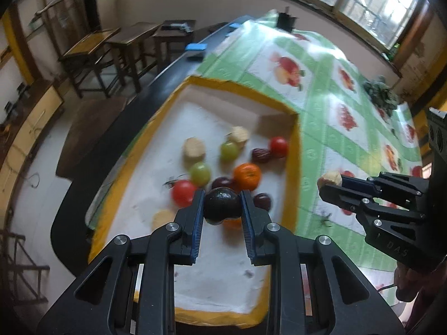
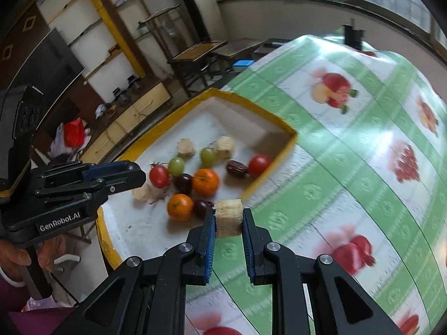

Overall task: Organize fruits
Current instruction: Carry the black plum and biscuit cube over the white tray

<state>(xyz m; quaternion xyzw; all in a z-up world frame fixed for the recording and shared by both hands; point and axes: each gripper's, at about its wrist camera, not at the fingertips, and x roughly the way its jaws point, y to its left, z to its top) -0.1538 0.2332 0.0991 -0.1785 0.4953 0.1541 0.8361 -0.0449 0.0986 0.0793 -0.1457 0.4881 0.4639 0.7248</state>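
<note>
Early stage: left gripper clamped on dark plum, right gripper clamped on pale cane chunk; rest unsorted in yellow-rimmed tray.

plum: glossy | tablecloth: shiny plastic | tray: matt

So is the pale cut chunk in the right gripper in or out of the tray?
Out: the pale chunk, held beyond the tray's yellow rim.
</note>
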